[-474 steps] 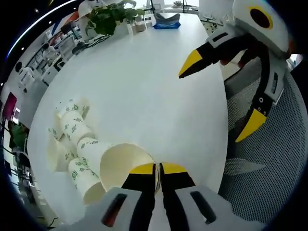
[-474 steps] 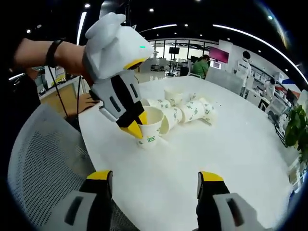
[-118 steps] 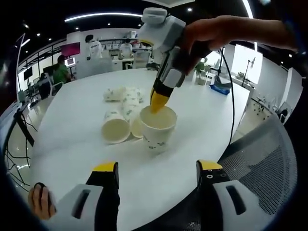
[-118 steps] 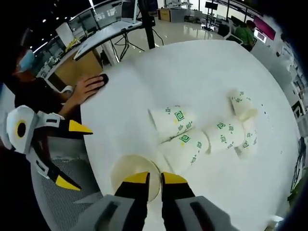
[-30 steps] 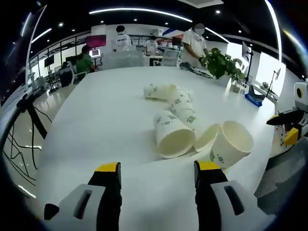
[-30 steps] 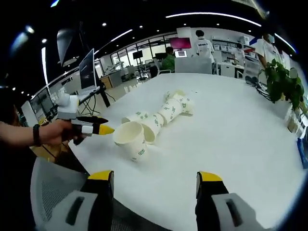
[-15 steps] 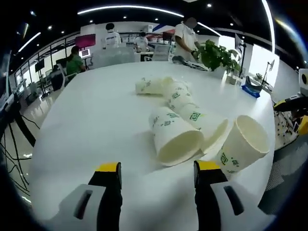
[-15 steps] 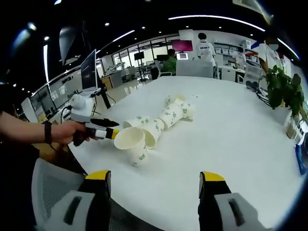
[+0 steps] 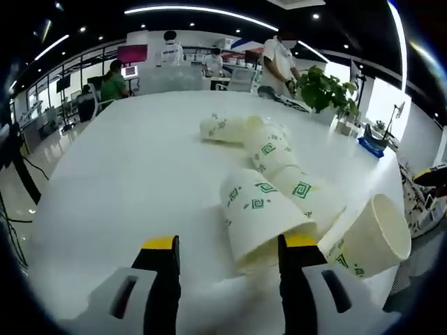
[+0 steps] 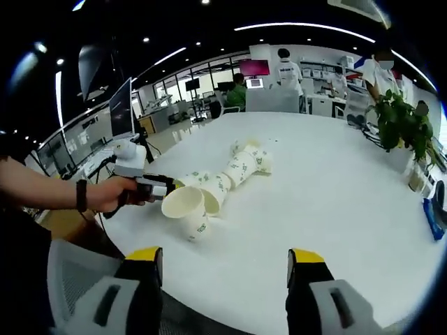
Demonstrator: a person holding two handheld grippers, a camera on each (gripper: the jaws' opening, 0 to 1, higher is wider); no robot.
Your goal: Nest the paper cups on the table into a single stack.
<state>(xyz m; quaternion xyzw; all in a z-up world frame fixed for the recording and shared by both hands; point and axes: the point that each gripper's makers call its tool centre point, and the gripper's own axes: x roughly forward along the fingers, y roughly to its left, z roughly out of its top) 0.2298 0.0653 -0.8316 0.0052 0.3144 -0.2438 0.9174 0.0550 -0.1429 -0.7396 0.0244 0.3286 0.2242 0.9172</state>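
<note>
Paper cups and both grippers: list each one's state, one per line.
Nearest cup: on its side, mouth toward the left gripper.
Tilted cup: leaning, mouth up and empty.
Far cups: lying in a row on the table.
Left gripper: open.
Right gripper: open, holding nothing.

No word, brand or number can be read in either view. The paper cups [image 9: 262, 216] carry small green square marks — a spiral-like emblem printed on their white sides — but these are too small and blurred to read as letters. The same green marks show on the upright cup [image 10: 187, 209] in the right gripper view, likewise unreadable. A pink-lit screen [image 10: 259, 67] hangs at the far wall — whatever it displays cannot be made out.
</note>
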